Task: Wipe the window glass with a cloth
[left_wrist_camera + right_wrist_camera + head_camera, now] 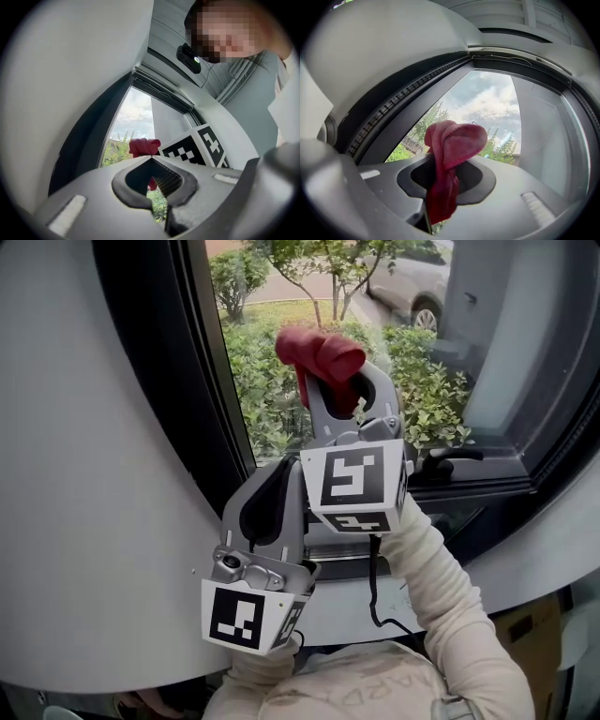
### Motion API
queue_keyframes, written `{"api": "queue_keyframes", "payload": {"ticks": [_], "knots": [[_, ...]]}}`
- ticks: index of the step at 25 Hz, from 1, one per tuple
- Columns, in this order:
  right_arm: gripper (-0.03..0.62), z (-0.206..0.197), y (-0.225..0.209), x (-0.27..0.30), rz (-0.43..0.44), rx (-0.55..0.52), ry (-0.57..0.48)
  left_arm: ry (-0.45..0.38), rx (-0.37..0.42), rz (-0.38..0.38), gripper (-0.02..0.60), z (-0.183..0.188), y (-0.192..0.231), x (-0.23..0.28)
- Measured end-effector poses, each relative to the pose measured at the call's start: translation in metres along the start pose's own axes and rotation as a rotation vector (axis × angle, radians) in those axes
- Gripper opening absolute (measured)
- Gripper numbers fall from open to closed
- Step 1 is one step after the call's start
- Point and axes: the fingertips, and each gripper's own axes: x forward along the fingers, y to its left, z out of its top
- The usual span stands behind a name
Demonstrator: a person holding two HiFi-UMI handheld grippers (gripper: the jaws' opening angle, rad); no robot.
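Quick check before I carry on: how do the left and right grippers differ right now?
The right gripper is shut on the red cloth, while the left gripper is shut on nothing. The right gripper is raised in front of the window glass, while the left gripper sits lower, beside the grey wall. Both have their jaws together and point up toward the window.

A crumpled red fabric cloth (319, 354) is pinched between the jaws of the right gripper (339, 381), its rolled top bulging above them, held upright close before the clear window glass (262, 381), though contact with the pane cannot be told.
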Motion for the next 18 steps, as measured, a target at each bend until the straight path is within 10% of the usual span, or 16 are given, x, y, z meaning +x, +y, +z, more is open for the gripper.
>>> {"api": "queue_keyframes", "payload": {"ticks": [18], "knots": [[0.129, -0.062, -0.146, -0.054, -0.156, 0.014, 0.067, 0.002, -0.030, -0.100, 0.001, -0.019, -0.094, 0.051]]}}
